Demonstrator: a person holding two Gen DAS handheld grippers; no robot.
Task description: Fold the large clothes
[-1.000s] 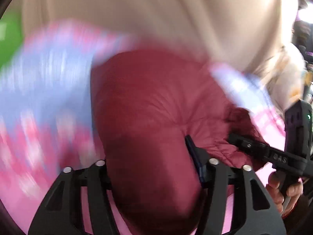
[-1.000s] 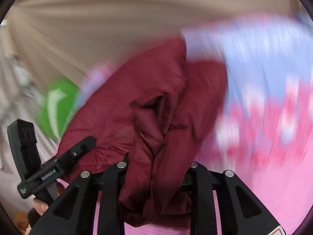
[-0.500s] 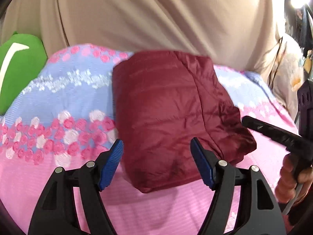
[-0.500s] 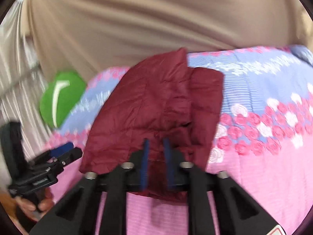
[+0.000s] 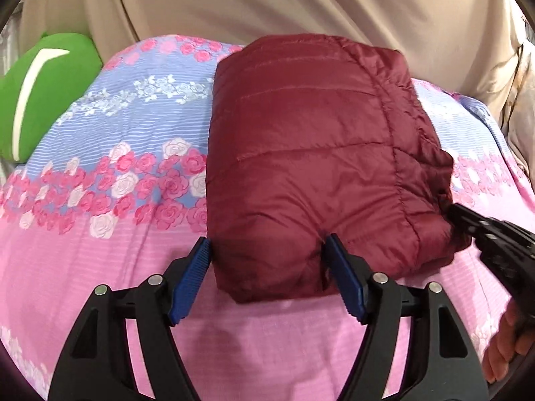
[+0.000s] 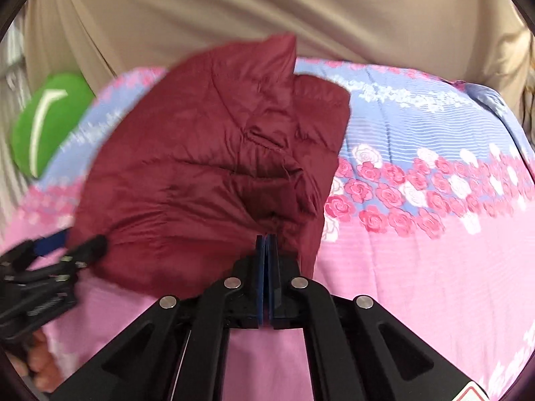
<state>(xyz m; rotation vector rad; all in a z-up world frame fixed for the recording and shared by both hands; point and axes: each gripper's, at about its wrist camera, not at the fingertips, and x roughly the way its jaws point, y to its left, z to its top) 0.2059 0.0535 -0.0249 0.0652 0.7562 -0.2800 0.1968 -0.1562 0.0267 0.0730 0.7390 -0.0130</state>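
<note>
Even light; fisheye edges; slight blur

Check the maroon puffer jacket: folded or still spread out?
Folded. The maroon puffer jacket lies as a compact, layered rectangular bundle on the floral bedsheet, with no sleeves trailing out in either view.

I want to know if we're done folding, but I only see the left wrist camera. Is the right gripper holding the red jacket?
Observer: No. The right gripper is shut, its pads pressed together, and no fabric of the maroon puffer jacket shows between them.
Operator: Does the jacket look neat on that side?
Observer: Not quite. That side is rumpled, and a pointed flap sticks up at the far end.
</note>
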